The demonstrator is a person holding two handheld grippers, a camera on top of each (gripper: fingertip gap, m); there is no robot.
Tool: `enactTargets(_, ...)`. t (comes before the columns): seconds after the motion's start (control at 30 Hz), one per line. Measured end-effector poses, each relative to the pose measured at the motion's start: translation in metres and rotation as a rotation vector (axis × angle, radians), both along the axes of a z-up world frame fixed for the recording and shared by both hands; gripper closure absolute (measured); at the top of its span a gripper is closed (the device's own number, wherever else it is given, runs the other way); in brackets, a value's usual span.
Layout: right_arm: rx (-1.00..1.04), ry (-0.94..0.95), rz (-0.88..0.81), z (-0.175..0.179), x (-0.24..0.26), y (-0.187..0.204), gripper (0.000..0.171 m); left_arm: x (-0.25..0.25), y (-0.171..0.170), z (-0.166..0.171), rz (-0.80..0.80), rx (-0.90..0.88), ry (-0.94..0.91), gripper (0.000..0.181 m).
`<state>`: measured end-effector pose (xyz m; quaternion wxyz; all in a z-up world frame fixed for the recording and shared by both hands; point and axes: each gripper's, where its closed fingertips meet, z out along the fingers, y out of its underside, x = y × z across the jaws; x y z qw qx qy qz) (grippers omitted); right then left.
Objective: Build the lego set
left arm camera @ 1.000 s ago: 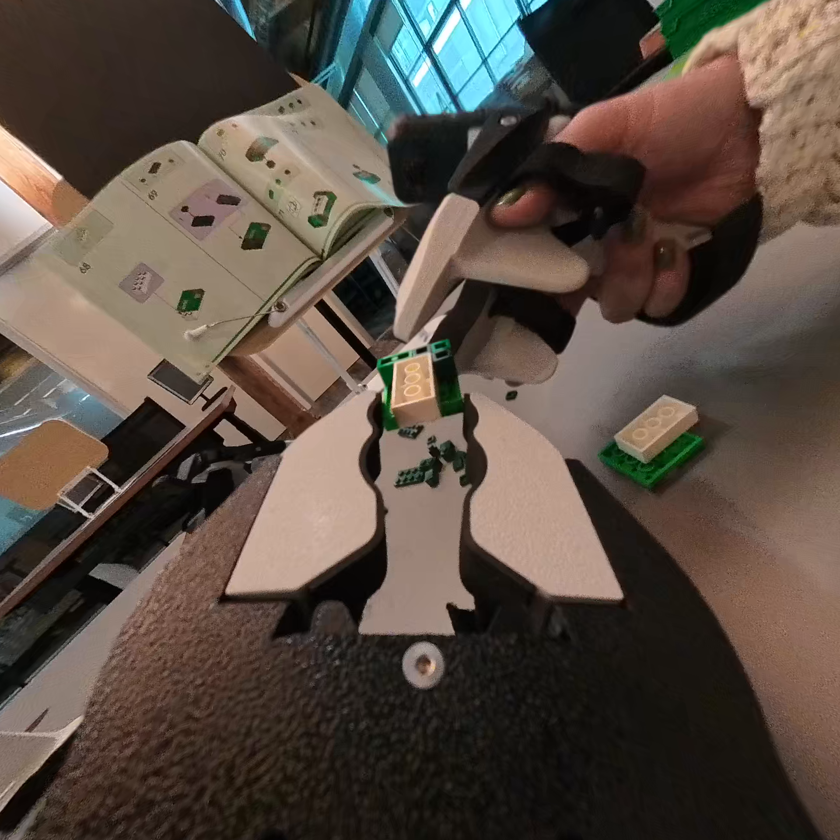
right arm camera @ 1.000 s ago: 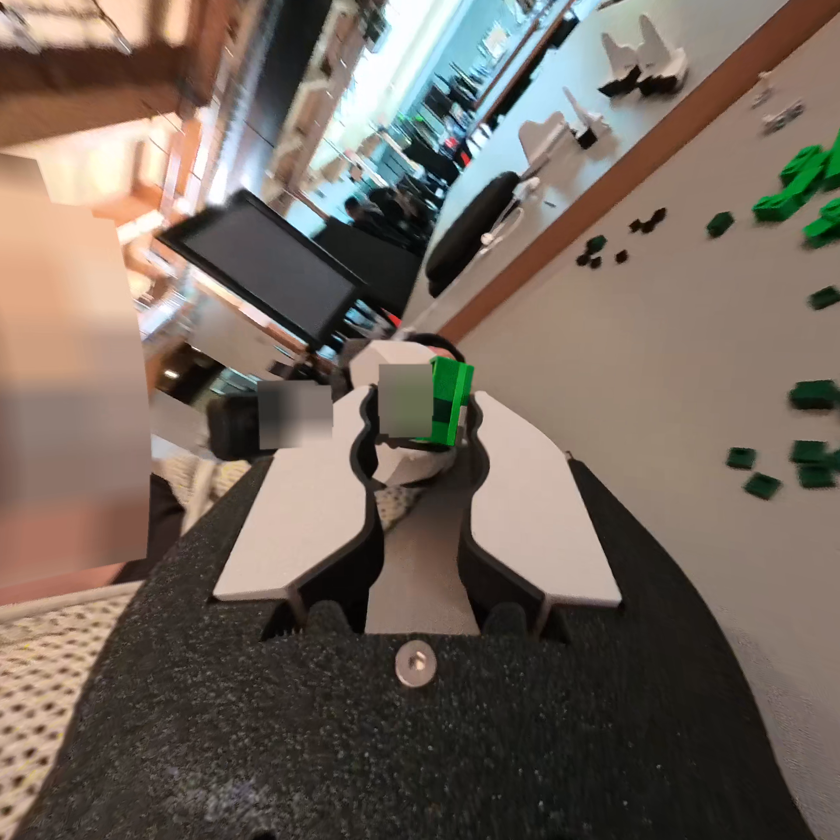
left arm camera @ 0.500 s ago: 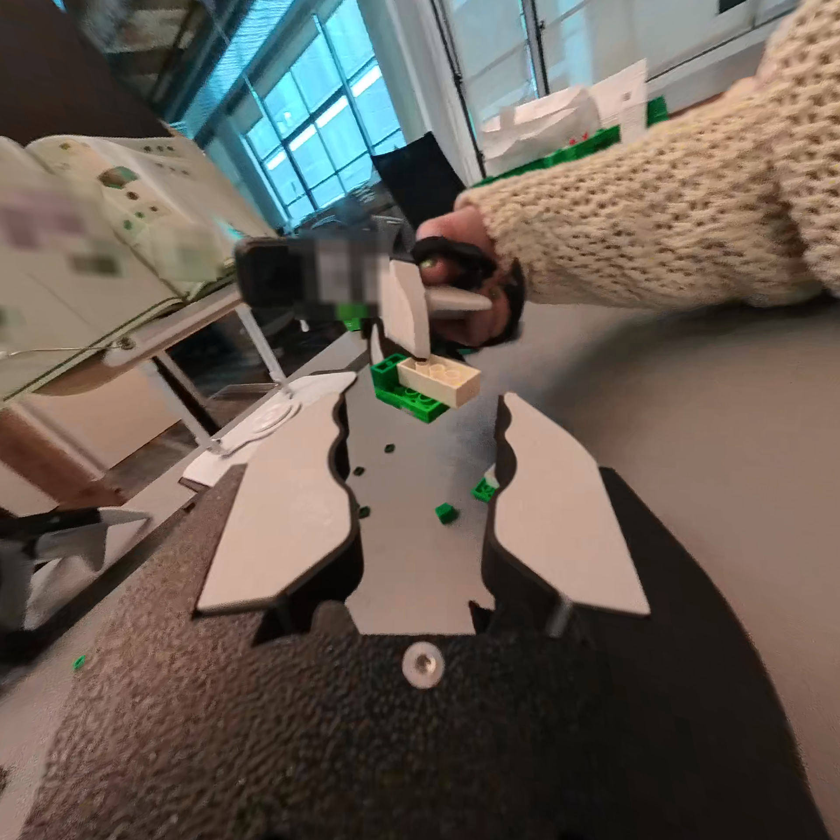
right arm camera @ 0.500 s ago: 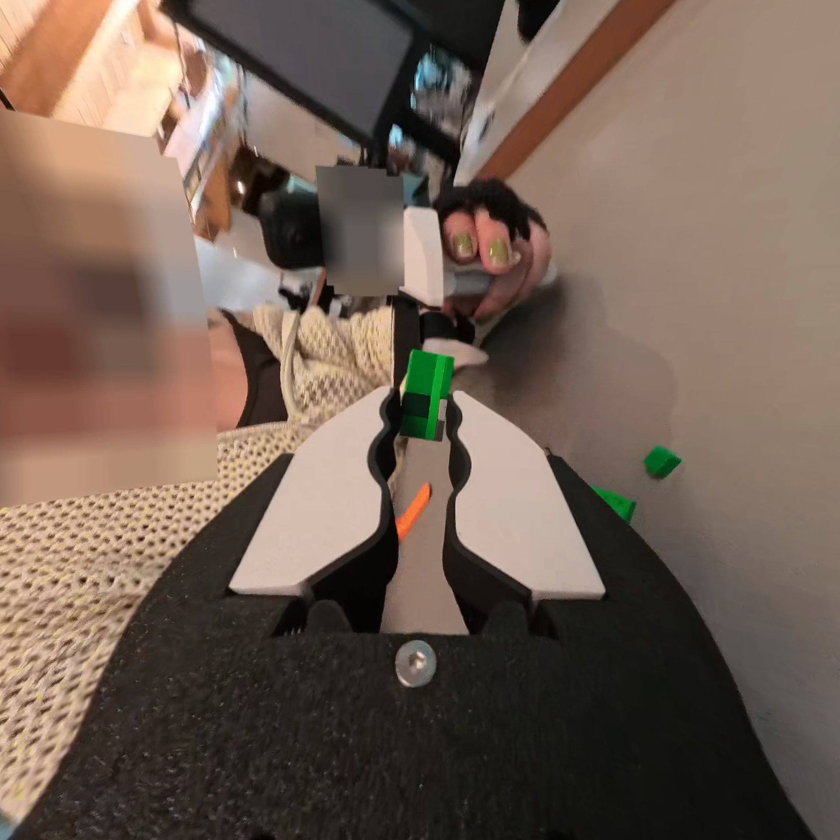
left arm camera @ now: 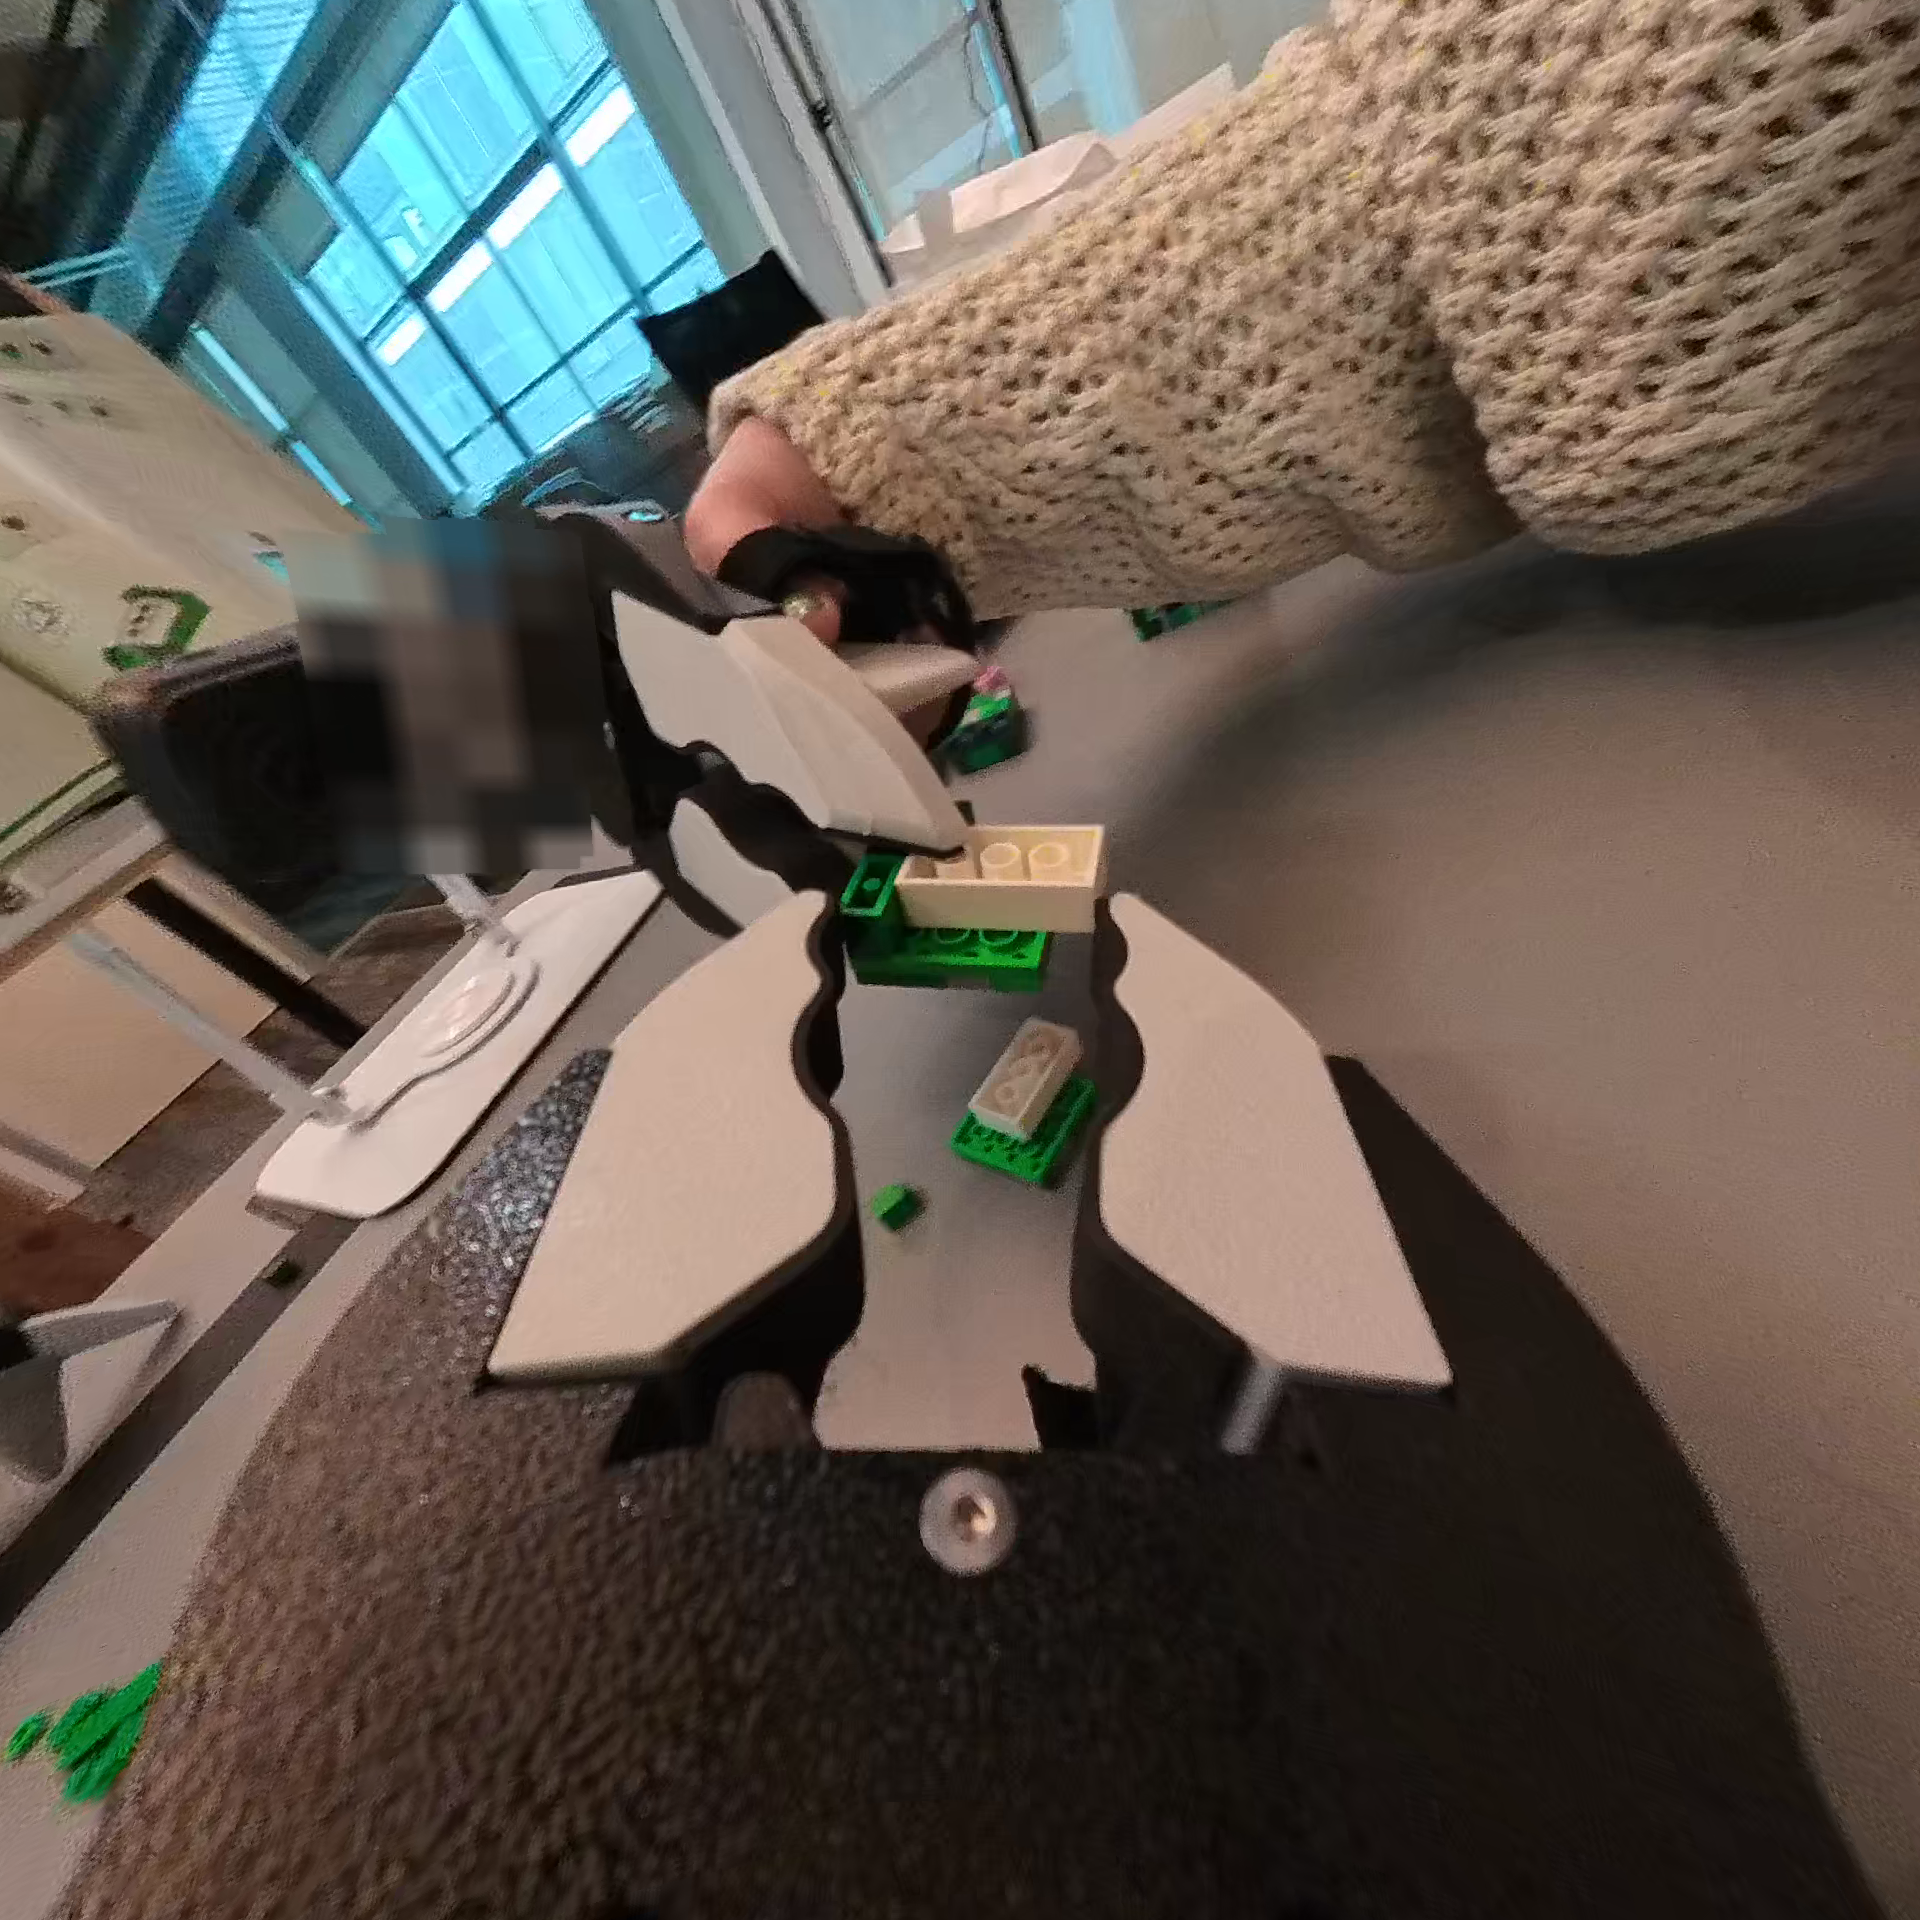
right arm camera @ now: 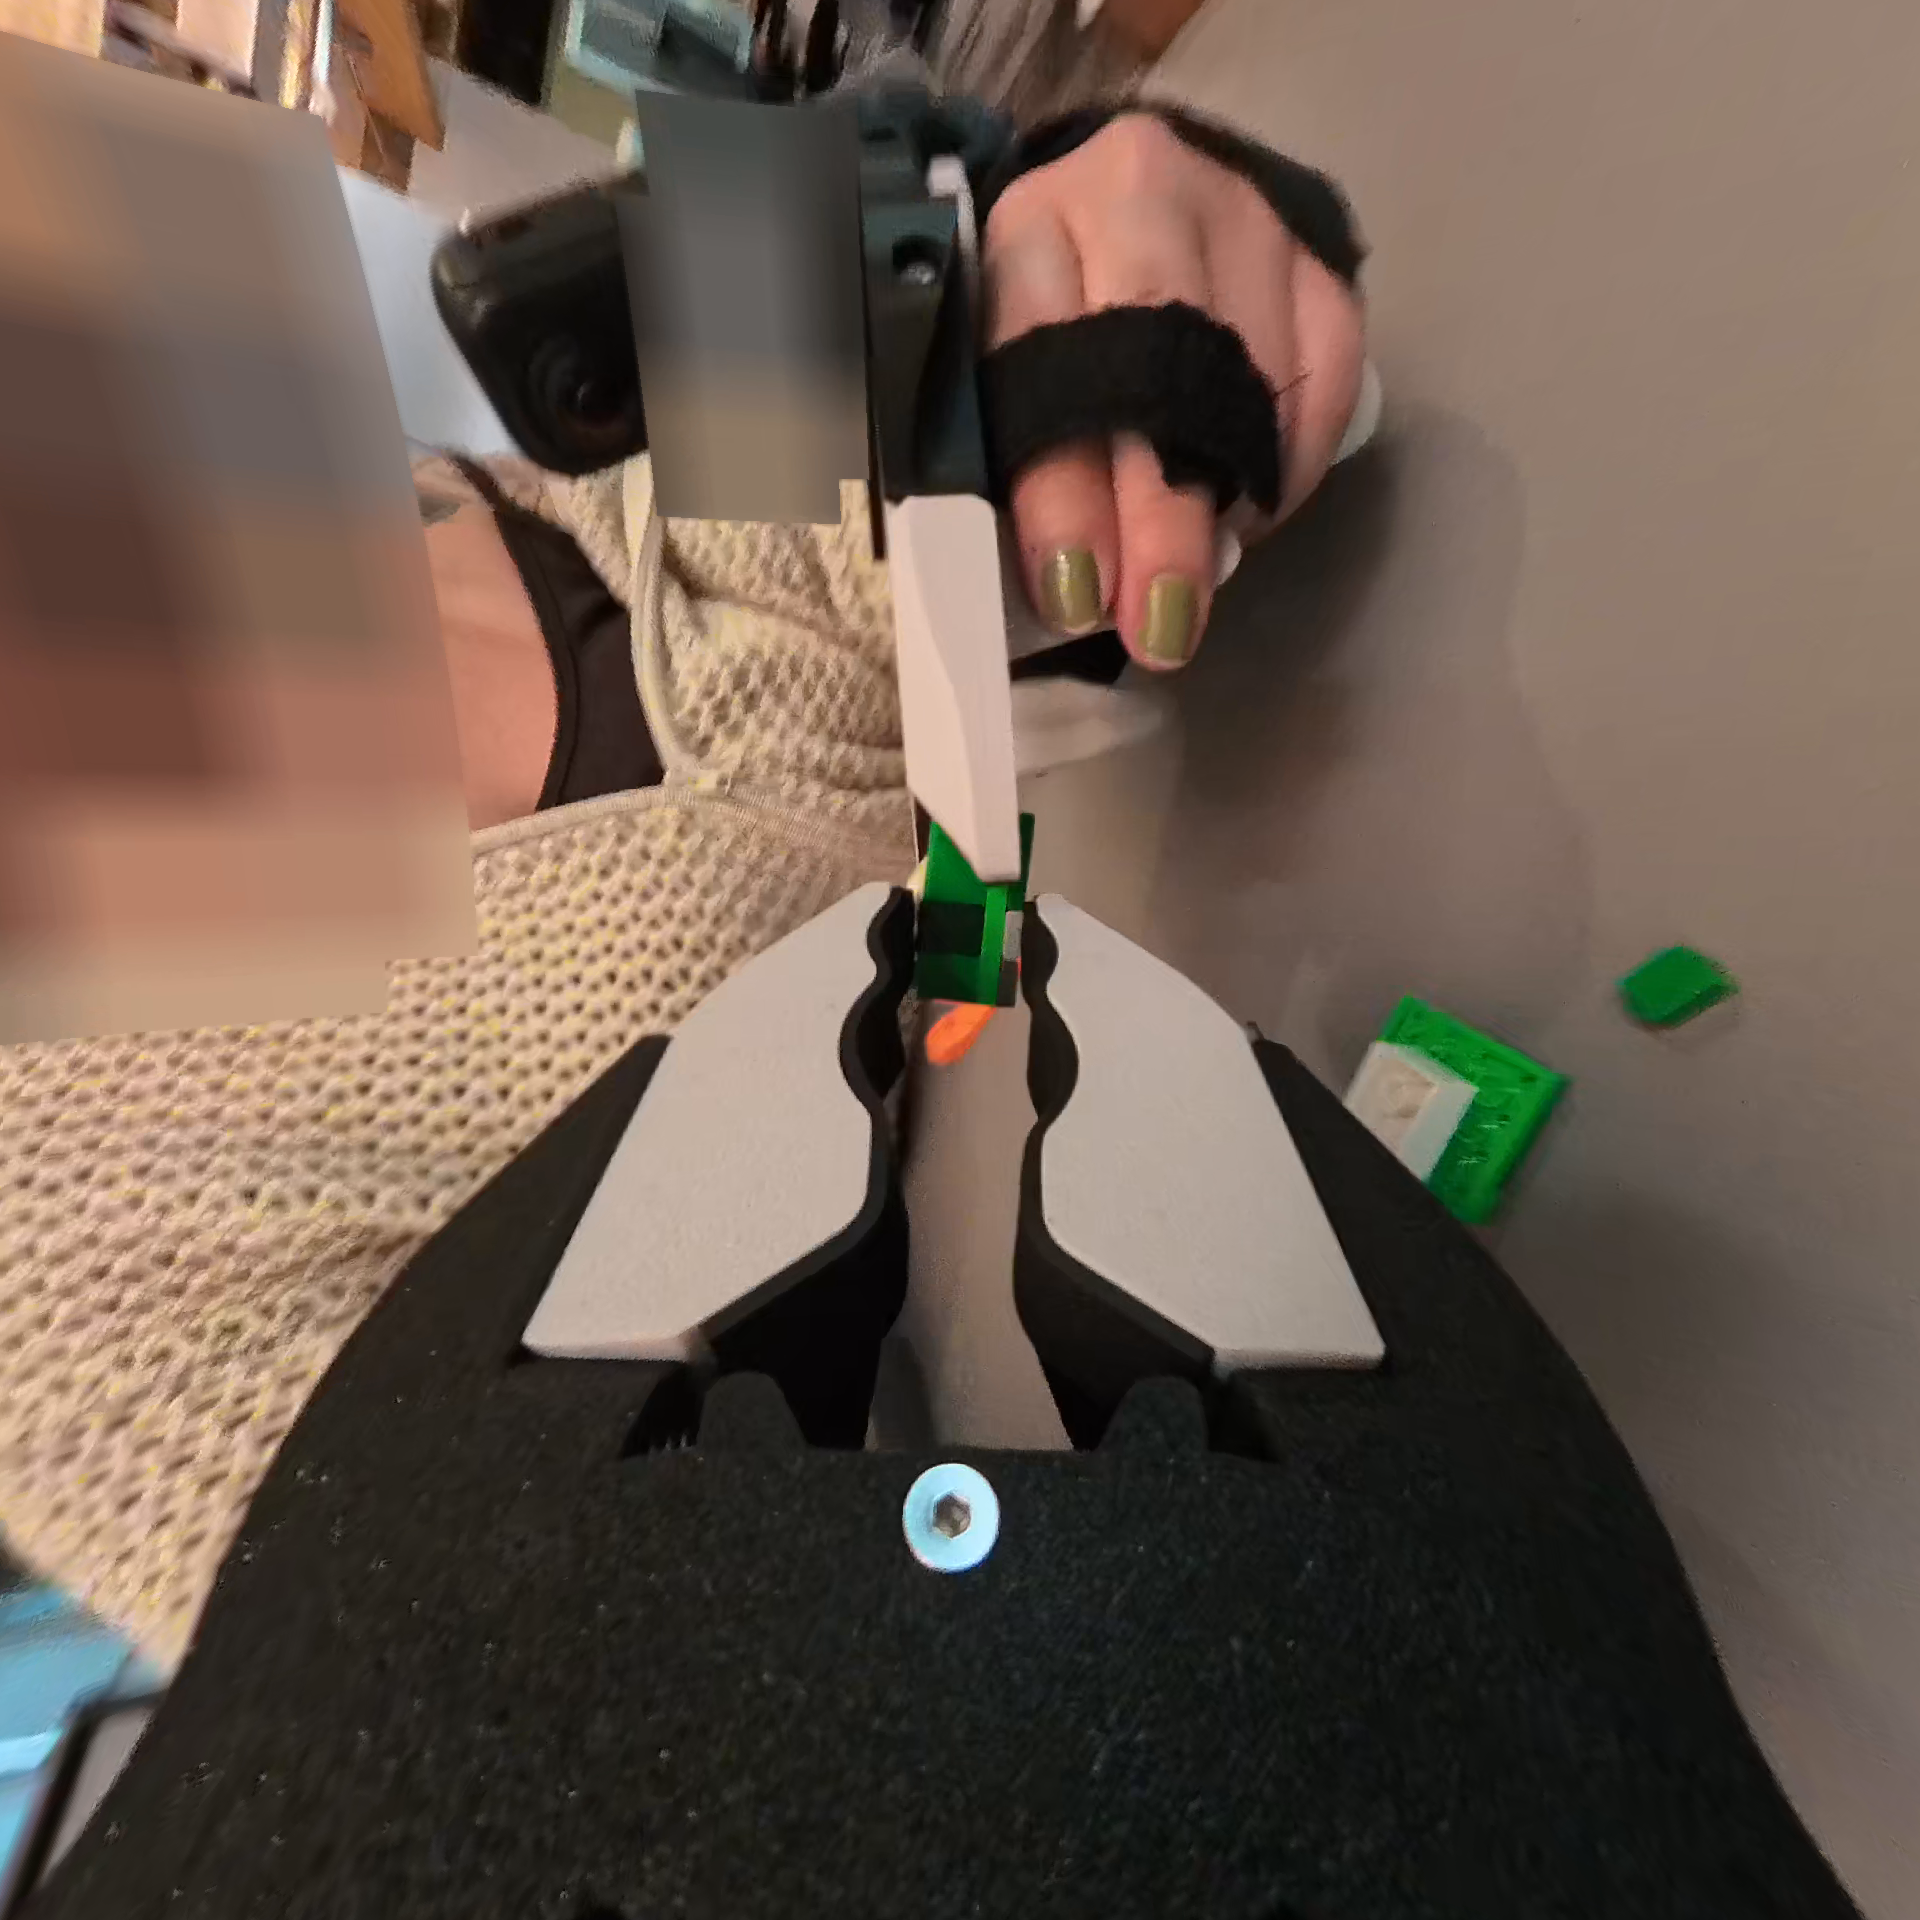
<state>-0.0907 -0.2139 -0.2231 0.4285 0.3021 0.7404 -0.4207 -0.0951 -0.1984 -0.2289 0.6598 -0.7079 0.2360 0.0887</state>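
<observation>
Going left to right, our left claw (left arm camera: 966, 935) stands wide open and empty, just short of the green-and-cream assembly (left arm camera: 971, 914). Our right claw (right arm camera: 966, 951) is clamped on that assembly, held above the tabletop (left arm camera: 1558, 935). If its narrow edge grip twists, we judge the assembly could slip out or the cream brick (left arm camera: 1003, 888) pop off. A second small assembly (left arm camera: 1023, 1117) lies below. An orange piece (right arm camera: 956, 1034) behind the right claw is too hidden to identify.

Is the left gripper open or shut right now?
Open. The left gripper has a wide gap between its fingers, with bare table between them.
</observation>
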Motion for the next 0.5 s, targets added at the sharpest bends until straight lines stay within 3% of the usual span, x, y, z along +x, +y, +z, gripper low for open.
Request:
enactTargets(0.1,0.095,0.125,-0.226,-0.007,-0.04,0.013,0.146,-0.046,-0.004,-0.001,0.23,-0.005,0.002,0.136)
enactTargets(0.2,0.403,0.293,-0.385,-0.031,-0.067,0.038,0.145,-0.088,-0.017,0.002,0.424,0.025,-0.078,0.136)
enactTargets(0.33,0.711,0.25,-0.335,-0.062,-0.063,0.046,0.152,-0.124,-0.034,0.001,0.633,0.037,-0.062,0.136)
enactTargets(0.5,0.883,0.092,-0.18,-0.079,-0.067,0.037,0.144,-0.161,-0.062,0.004,0.871,0.082,-0.019,0.136)
